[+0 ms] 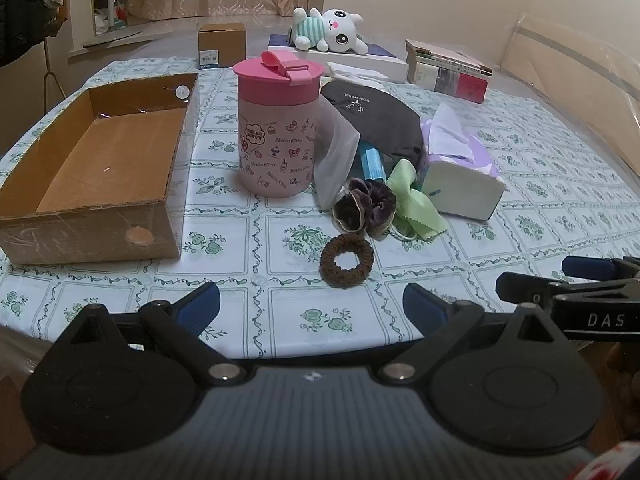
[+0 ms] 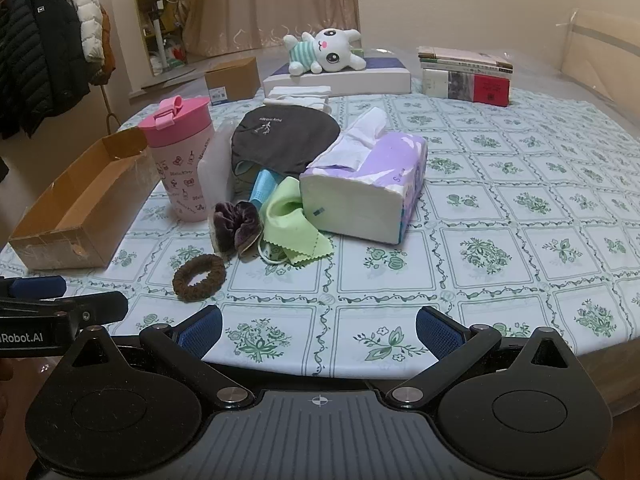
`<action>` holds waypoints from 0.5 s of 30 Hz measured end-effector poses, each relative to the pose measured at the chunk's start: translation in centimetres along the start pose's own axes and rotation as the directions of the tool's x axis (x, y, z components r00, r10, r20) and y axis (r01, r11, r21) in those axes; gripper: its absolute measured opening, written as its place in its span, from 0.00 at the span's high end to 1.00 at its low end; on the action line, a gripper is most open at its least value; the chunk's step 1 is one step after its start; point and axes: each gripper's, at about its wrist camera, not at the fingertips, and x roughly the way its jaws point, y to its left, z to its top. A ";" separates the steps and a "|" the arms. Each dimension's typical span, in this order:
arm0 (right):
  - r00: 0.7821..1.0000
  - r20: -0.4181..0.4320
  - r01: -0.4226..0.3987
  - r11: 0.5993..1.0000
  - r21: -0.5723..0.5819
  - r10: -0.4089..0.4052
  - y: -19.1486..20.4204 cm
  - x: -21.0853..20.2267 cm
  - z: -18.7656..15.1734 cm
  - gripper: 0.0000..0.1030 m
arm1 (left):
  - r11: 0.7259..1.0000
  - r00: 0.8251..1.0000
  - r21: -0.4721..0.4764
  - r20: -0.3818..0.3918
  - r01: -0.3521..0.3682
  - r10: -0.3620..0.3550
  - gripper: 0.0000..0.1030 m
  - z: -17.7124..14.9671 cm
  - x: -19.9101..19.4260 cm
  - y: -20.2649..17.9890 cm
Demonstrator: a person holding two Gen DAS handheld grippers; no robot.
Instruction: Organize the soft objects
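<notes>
At table edge, left wrist view: left gripper [image 1: 311, 305] spread wide, blue ribbed pads [image 1: 199, 309] gripping nothing, touching nothing. Just ahead, brown ribbed hair tie [image 1: 346, 260], ring-shaped, flat on floral tablecloth [image 1: 248, 240]. Beyond, purple velvet scrunchie [image 1: 366, 205] touching crumpled green cloth [image 1: 416, 204]. Far left, open cardboard box [image 1: 96, 176], rectangular.

Right wrist view: right gripper [image 2: 319, 331] equally spread, holding nothing, clear of tablecloth. Soft tissue pack [image 2: 368, 184] centre, purple wrap, white sheet protruding. Dark fabric cap [image 2: 284, 136] behind, beside smooth pink cup [image 2: 182, 160].
</notes>
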 end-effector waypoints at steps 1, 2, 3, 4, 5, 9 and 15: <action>1.000 0.000 0.000 1.000 0.000 0.000 0.0 0.0 0.0 0.01 | 1.000 1.000 0.000 -0.001 0.000 0.000 0.06 0.0 0.0 0.0; 1.000 -0.001 -0.001 1.000 0.000 0.001 0.0 0.0 0.0 0.01 | 1.000 1.000 0.000 -0.001 0.000 0.000 0.06 0.0 0.0 0.0; 1.000 -0.001 -0.001 1.000 0.001 0.001 0.0 0.0 0.0 0.01 | 1.000 1.000 0.000 -0.001 0.001 -0.001 0.06 0.0 0.0 0.0; 1.000 -0.002 -0.001 1.000 0.001 0.001 -0.1 0.0 0.0 0.01 | 1.000 1.000 0.000 -0.001 0.001 -0.001 0.06 0.0 0.0 0.0; 1.000 -0.003 -0.002 1.000 0.002 0.002 -0.1 0.1 0.0 0.01 | 1.000 1.000 -0.001 -0.002 0.001 -0.001 0.06 0.0 0.1 0.0; 1.000 -0.005 -0.002 1.000 0.004 0.002 -0.2 0.2 -0.1 0.01 | 1.000 1.000 0.000 -0.003 0.000 0.000 0.06 0.0 0.1 0.0; 1.000 -0.008 -0.001 1.000 0.011 0.001 -0.3 0.4 -0.2 0.01 | 1.000 1.000 0.001 -0.005 0.001 -0.001 0.06 -0.1 0.2 0.0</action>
